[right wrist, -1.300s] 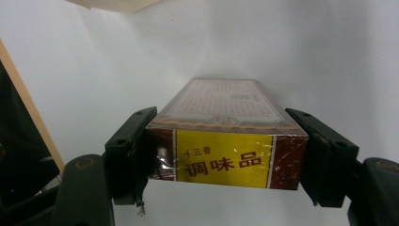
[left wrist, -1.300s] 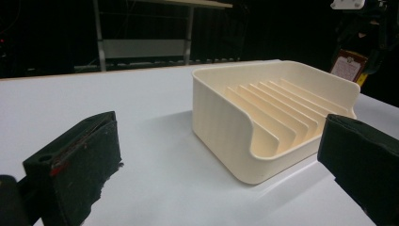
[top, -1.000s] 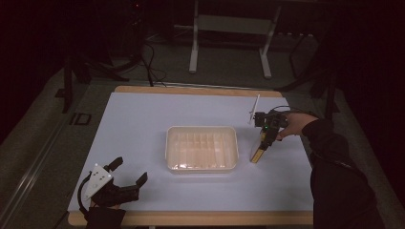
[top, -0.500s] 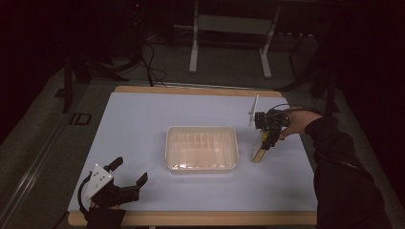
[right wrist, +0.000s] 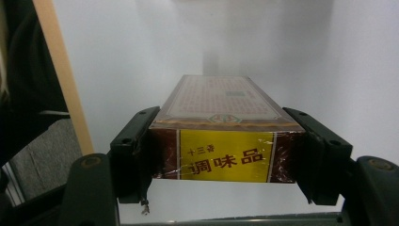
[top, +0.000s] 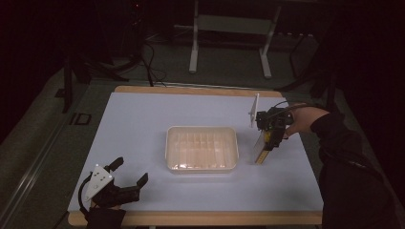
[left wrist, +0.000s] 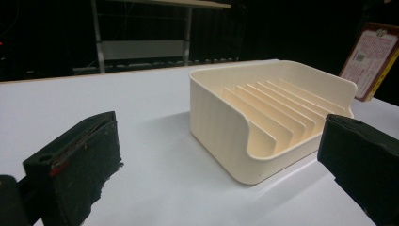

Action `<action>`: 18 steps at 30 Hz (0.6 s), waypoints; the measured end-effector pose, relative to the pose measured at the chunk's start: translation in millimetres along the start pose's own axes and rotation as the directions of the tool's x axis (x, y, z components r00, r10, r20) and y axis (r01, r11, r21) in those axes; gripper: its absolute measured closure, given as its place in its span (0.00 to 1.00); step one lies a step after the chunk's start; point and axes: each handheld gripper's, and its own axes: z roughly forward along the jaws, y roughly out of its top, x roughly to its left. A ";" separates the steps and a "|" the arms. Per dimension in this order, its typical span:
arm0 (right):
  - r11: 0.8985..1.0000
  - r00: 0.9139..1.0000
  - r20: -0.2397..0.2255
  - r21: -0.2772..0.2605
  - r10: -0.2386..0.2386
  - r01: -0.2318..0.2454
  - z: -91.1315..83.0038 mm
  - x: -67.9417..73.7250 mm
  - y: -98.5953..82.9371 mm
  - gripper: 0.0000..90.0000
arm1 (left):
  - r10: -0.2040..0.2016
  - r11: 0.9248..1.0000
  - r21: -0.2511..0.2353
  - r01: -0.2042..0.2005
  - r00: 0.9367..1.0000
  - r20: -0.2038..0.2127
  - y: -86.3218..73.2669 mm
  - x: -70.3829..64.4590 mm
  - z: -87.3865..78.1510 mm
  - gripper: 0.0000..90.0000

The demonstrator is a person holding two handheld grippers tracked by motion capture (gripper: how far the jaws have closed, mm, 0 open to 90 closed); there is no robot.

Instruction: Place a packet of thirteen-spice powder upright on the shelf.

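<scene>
The flat seasoning box [right wrist: 225,136] (yellow label end toward the camera) is pinched across its width by the right gripper [top: 268,135], held tilted just right of the cream slotted tray [top: 201,148] with its lower end at or near the white table [top: 143,119]. This looks like the carrying step: next the box must be swung over and lined up with a tray slot, all of which stand empty. The left gripper [top: 125,181] rests spread near the table's front corner.

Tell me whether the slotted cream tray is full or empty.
Empty: the cream tray shows bare ribbed slots. The seasoning box is outside it, clamped in the right claw.
</scene>
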 end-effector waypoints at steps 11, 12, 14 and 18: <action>1.000 0.999 0.049 0.010 -0.015 0.014 -22.4 6.6 2.7 0.35 | -0.001 1.000 -0.004 0.001 1.000 0.001 0.2 -0.4 -0.1 0.00; 1.000 0.999 0.050 0.010 -0.016 0.016 -23.9 6.9 3.1 0.35 | -0.001 1.000 -0.003 0.001 1.000 0.001 0.2 -0.3 0.0 0.00; 1.000 0.998 0.055 0.008 -0.019 0.019 -29.0 8.3 4.1 0.35 | 0.000 1.000 -0.002 0.000 1.000 0.002 0.3 -0.2 0.1 0.00; 1.000 0.998 0.051 -0.006 -0.020 0.020 -38.8 10.3 5.2 0.35 | 0.000 1.000 -0.004 0.000 1.000 0.002 0.2 -0.4 -0.1 0.00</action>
